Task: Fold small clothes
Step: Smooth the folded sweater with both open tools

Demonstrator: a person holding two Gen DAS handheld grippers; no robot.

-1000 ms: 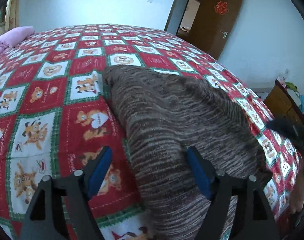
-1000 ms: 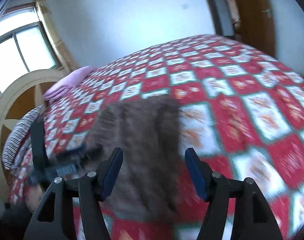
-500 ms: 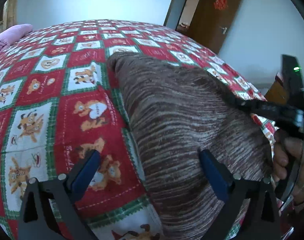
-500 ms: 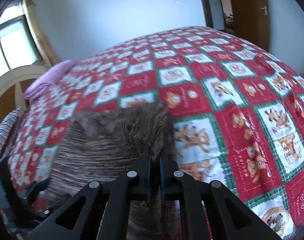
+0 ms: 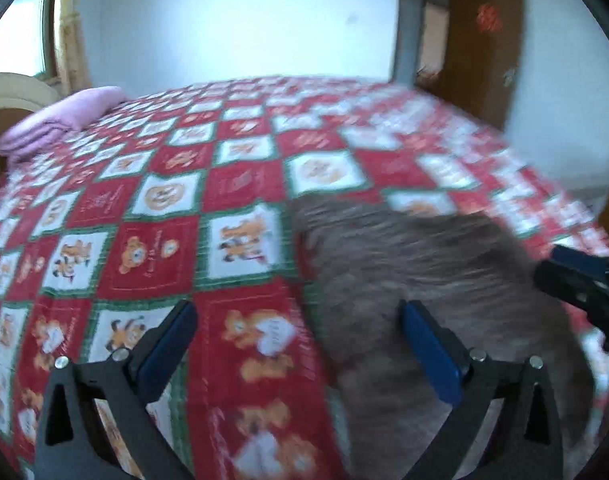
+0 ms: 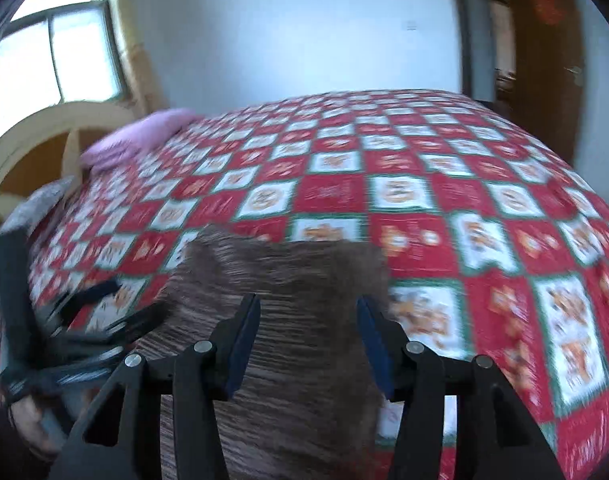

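Right tool (image 6: 308,340) reopened over sweater (image 6: 288,280)

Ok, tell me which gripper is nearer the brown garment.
Right. The right gripper hangs directly over the brown garment; the left gripper straddles its left edge, mostly over the bedspread.

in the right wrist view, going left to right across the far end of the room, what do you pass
window → curved wooden headboard → folded pink blanket → white wall → brown door
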